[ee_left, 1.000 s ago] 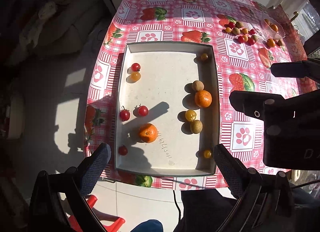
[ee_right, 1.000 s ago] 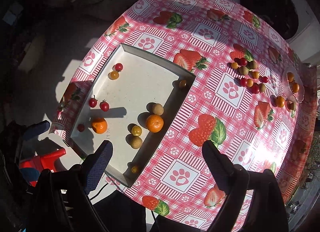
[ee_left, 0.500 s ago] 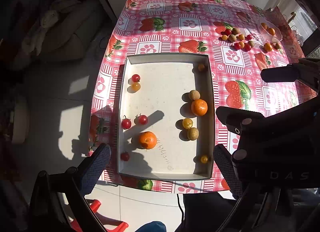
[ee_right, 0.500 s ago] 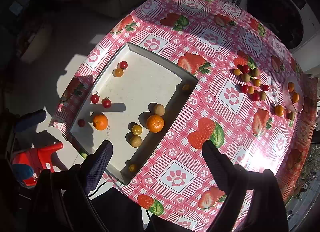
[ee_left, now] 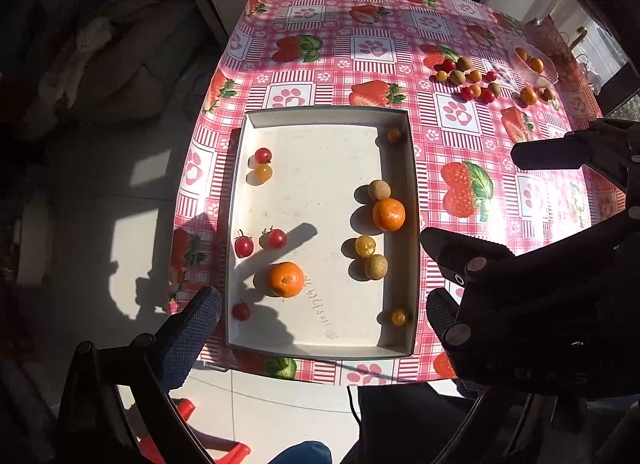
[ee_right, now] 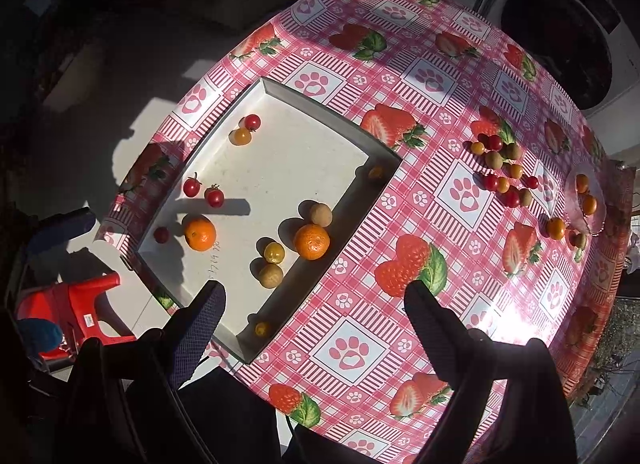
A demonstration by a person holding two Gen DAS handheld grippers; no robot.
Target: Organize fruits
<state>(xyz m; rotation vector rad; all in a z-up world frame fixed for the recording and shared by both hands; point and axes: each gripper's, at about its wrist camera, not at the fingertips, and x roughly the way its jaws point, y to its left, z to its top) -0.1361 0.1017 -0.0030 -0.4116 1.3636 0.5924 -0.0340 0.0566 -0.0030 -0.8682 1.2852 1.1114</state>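
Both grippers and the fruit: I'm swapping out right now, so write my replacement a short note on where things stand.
Left gripper: open, empty, held above the near edge of the tray.
Right gripper: open, empty, above the tablecloth by the tray's right side.
In the tray: two oranges, several red tomatoes, some yellow ones and two brown fruits, scattered loosely.
Outside it: a cluster of small fruit at the far right, and more oranges in and beside a clear bowl.
Done: some fruit is in the tray.
Left: the far cluster and the bowl fruit lie outside it.
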